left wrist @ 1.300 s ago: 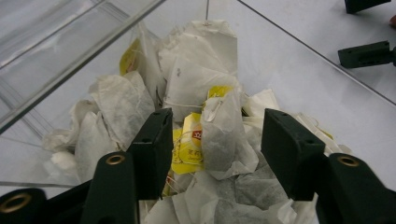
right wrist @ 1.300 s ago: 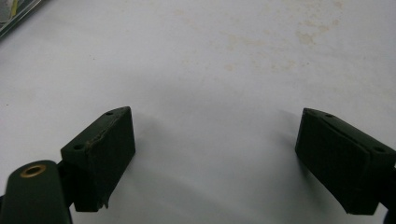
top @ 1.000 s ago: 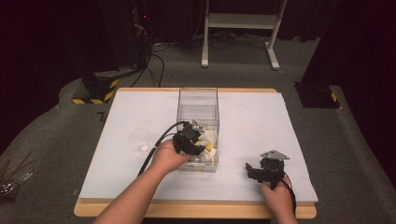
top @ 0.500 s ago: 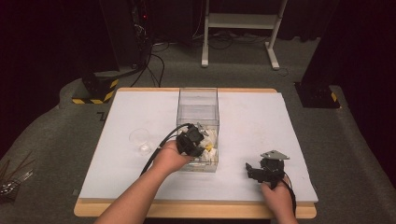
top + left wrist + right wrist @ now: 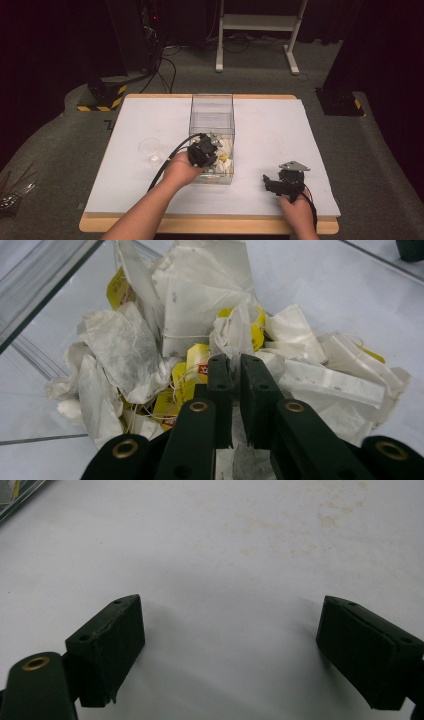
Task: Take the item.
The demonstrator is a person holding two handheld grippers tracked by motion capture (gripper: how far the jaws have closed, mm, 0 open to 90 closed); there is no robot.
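A clear plastic box (image 5: 212,107) stands mid-table with a heap of white tea bags (image 5: 226,161) with yellow tags at its near end. My left gripper (image 5: 204,150) reaches into that end from the left. In the left gripper view the heap of tea bags (image 5: 190,315) lies just ahead, and the left gripper (image 5: 235,365) is shut on one tea bag (image 5: 234,332), whose paper sticks up between the jaws. My right gripper (image 5: 271,183) rests low near the table's front right, and in its own view the right gripper (image 5: 230,640) is open over bare white board (image 5: 225,545).
A small clear cup (image 5: 150,150) sits on the white board (image 5: 280,125) left of the box. The box's glass wall (image 5: 45,285) runs close along the left of the heap. A black stand and cables lie on the floor beyond the table.
The left gripper has edged slightly to the right inside the box's near end. The right gripper has stayed where it was.
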